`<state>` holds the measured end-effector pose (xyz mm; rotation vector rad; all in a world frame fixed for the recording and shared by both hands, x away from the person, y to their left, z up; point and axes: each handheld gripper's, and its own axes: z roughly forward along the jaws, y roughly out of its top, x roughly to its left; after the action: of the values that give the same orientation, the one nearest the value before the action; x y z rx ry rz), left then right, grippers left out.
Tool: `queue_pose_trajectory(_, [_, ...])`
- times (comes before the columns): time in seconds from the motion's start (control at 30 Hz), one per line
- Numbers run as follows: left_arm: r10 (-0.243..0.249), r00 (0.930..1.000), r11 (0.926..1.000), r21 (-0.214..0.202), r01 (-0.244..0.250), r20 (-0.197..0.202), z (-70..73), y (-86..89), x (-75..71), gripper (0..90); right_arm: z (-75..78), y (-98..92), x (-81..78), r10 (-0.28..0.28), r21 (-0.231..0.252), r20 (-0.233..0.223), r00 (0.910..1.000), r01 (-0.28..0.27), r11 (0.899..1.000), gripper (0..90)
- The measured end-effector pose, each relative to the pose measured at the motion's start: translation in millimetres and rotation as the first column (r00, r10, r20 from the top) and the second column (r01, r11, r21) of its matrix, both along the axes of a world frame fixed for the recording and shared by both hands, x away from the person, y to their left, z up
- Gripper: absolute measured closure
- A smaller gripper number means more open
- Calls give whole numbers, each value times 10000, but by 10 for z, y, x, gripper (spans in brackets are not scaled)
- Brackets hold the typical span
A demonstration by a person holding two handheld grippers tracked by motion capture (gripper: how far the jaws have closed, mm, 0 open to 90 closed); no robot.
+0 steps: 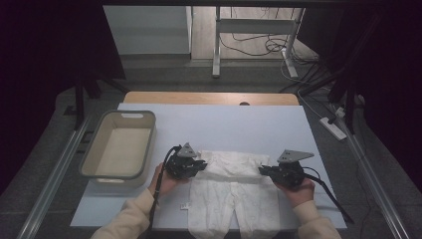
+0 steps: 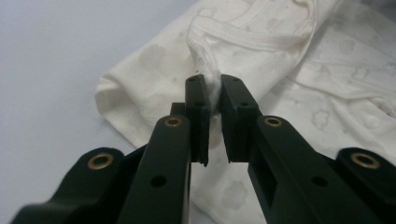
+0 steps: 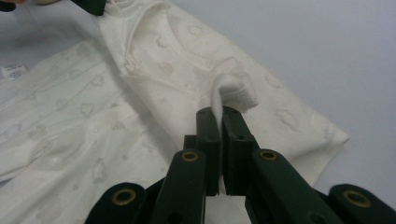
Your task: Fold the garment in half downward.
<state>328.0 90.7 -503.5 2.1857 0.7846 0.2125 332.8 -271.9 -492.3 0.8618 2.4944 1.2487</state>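
Left gripper [image 1: 199, 166] and right gripper [image 1: 263, 171] each pinch the ribbed waistband of soft white, faintly cloud-printed (I think) cotton baby trousers [image 1: 234, 196], jaws nearly closed.

High view: the table [image 1: 224, 124] is being looked down on from above the person's side, facing forward, from far off.
Left gripper view: the white garment [image 2: 289, 70] is being viewed along the left gripper [image 2: 214, 88], very close.
Right gripper view: the garment's other end is being viewed along the right gripper [image 3: 220, 114], equally close.
Shared: the garment is being covered by all three views.
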Motion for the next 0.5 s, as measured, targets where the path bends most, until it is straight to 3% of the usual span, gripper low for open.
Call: queue_pose_trajectory(0.5, [-370, 9992, 9993, 94, 371, -172, -57, -31, -207, 794, -29, -33, -205, 188, -83, -214, 9996, -190, 9998, 864])
